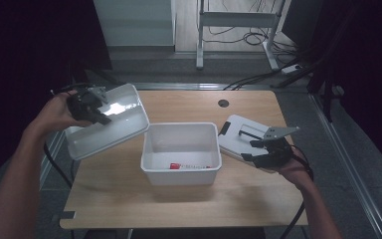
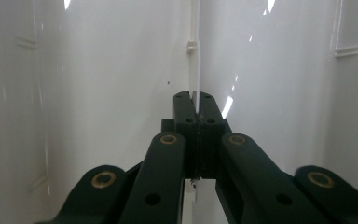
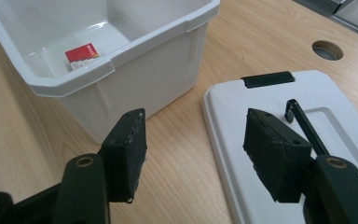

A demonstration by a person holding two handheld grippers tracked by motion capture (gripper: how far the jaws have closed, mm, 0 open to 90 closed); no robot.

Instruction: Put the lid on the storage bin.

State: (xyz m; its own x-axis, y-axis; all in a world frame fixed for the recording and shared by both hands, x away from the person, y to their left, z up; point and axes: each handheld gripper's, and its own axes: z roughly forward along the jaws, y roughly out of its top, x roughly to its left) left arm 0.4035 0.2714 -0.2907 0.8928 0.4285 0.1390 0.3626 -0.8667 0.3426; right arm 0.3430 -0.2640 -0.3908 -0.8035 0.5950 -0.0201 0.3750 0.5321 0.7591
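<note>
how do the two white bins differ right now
The left bin is lifted and tilted, its rim clamped by the left gripper; the middle bin stands upright on the table, ungripped. The middle bin holds a small red and white pack; the left bin looks empty. Both are white, rectangular, open-topped plastic.

A wooden table [image 1: 258, 199] carries an open white bin [image 1: 179, 177] at its middle, and a red-and-white packet [image 1: 189, 166] lies flat on the bin's floor against the 6 o'clock wall. A round cable hole [image 1: 223, 103] sits in the tabletop at 1 o'clock from the bin. Past the table's far edge, a white cabinet [image 1: 134, 22] stands at 11 o'clock and a metal frame [image 1: 238, 19] with loose cables [image 1: 251, 37] at 1 o'clock.
</note>
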